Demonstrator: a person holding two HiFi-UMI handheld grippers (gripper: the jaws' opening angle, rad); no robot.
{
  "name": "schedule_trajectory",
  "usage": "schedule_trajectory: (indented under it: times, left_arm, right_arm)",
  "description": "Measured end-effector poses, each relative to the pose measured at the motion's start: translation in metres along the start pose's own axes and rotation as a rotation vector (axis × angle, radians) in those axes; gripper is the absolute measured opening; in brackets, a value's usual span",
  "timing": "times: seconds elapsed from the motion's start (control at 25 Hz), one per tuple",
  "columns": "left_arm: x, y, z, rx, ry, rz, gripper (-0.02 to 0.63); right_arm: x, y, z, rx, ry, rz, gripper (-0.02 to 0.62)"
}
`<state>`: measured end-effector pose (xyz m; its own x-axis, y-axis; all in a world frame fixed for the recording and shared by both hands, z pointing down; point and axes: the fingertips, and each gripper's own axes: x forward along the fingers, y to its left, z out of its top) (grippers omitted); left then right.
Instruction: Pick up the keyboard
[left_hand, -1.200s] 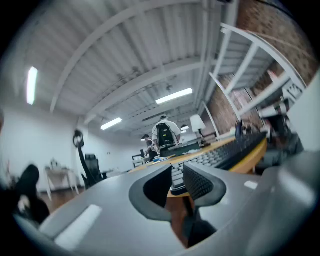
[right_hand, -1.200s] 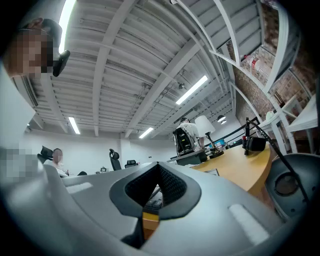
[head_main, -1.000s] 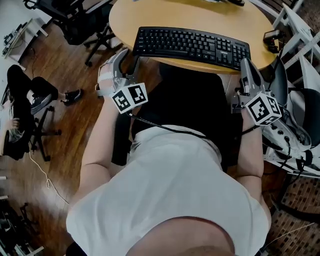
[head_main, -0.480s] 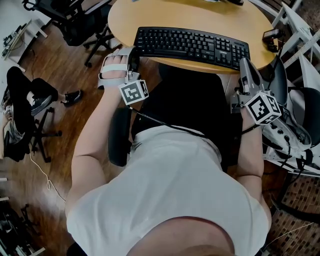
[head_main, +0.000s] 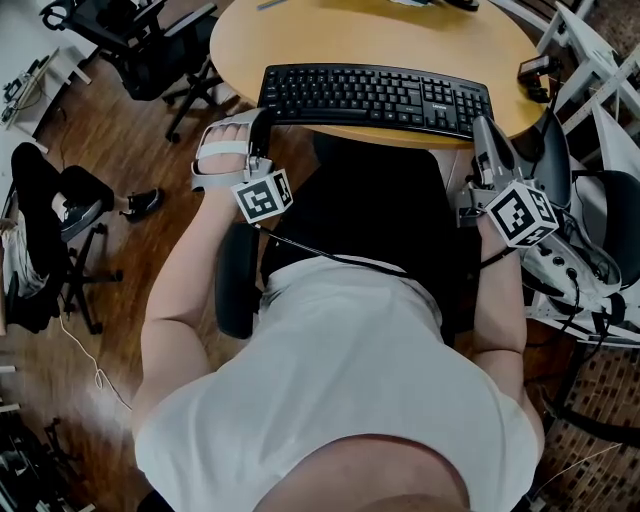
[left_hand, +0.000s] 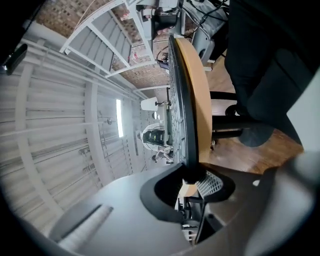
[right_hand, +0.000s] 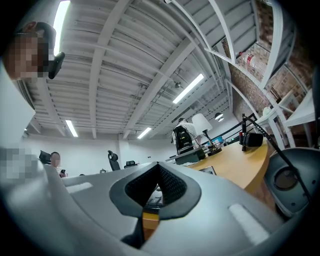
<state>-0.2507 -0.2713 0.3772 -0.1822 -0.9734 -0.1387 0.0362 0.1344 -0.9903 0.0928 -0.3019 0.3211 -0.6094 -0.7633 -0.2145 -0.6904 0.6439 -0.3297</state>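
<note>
Keyboard (head_main: 375, 98) lies on the counter (head_main: 400, 35), just ahead of both tongs; this looks like the approach. Left tongs (head_main: 260, 118) stand slightly apart at its left end. Right tongs (head_main: 479, 128) are together and likely need to open and reach in.

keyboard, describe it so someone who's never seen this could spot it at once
Find the round tan table at the top of the head view. Along its near edge lies the keyboard: long, flat, black, by far the largest thing on it.
</note>
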Motion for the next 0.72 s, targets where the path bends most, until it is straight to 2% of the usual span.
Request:
schedule_trajectory:
  times: [0.24,0.4,0.56,0.72]
  left_arm:
    - [-0.014,0.020,-0.005,-0.079,-0.011,0.046,0.397]
    - [-0.020,0.019,-0.022,-0.101,0.013,0.063,0.399]
    - [-0.025,0.016,-0.020,-0.127,-0.003,0.090,0.399]
    - [-0.032,0.018,-0.019,-0.153,-0.040,0.123,0.400]
  right_arm:
    - [-0.007,-0.013,0.010,-0.019,-0.027,-0.054,0.000]
    - [-0.009,-0.038,0.012,0.013,-0.049,-0.142,0.020]
    - [-0.020,-0.081,-0.002,0.193,-0.024,-0.230,0.113]
    - [-0.026,-0.095,-0.027,0.412,0.001,-0.212,0.158]
